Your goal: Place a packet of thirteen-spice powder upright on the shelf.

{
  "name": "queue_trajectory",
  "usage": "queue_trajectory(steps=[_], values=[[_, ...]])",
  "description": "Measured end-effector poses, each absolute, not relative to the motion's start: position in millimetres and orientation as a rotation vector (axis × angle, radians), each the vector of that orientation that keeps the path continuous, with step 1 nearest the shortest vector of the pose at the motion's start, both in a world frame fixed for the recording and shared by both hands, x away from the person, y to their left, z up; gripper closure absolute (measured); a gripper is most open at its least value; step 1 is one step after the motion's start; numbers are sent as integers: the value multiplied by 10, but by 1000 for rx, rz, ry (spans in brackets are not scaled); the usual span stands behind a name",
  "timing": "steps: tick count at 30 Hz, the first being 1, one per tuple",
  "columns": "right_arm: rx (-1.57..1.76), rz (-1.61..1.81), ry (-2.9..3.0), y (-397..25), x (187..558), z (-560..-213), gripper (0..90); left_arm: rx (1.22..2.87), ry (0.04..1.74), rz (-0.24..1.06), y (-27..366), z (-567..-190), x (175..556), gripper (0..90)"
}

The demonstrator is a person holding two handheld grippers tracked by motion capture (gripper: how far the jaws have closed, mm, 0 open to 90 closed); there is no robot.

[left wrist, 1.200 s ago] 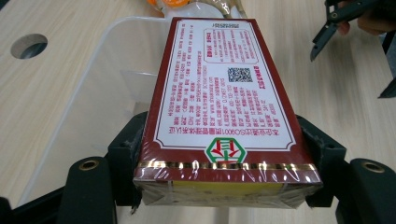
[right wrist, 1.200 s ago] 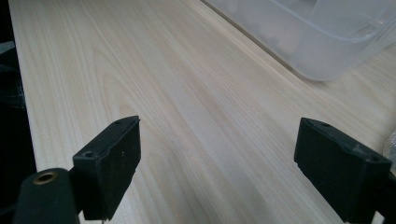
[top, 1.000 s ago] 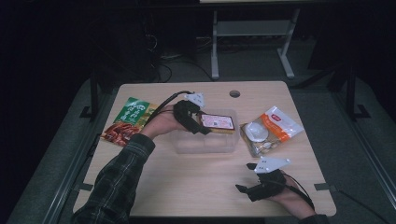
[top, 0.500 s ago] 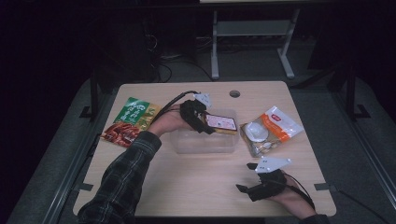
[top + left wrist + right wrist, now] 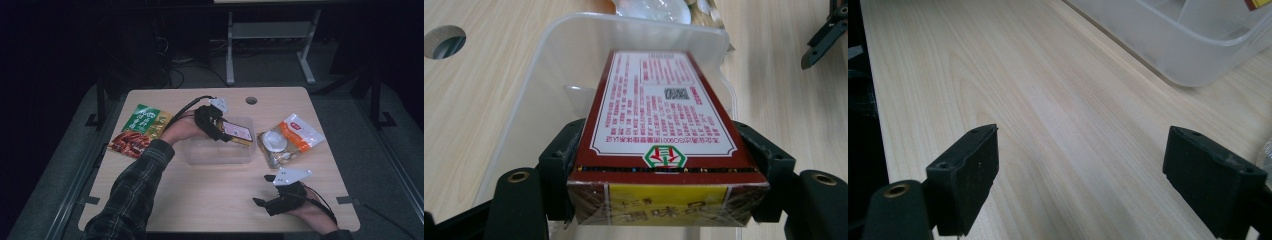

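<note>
The clear tub (image 5: 217, 150) is parked mid-tabletop (image 5: 200, 200), with the box (image 5: 237, 132) held over its back right corner. Snack packets (image 5: 141, 129) are laid to its left, bagged food (image 5: 288, 139) right.

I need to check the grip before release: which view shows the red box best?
The left gripper view: the red box sits close up between the left tool's jaws, label readable, above the clear tub. In the high view the box is small. The right gripper view catches just a corner.

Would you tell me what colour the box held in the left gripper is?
Dark red box with a white printed panel and yellow end; clearest in the left gripper view.
</note>
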State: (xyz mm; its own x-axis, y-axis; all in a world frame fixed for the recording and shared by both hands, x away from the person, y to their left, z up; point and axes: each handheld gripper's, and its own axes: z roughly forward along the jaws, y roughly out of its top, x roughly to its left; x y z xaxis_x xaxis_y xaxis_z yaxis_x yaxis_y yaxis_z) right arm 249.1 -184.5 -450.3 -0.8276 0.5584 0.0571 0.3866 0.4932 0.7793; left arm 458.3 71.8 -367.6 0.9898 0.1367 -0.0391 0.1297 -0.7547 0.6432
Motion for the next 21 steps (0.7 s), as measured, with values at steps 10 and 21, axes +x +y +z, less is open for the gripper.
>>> queue_trajectory(steps=[10, 21], values=[[810, 1247, 2534, -1842, 2490, -4501, 143, 2416, 167, 31, 635, -3609, 4621, 307], [803, 1251, 2540, -1836, 2493, -4506, 143, 2388, 151, 25, 480, -3567, 4666, 301]])
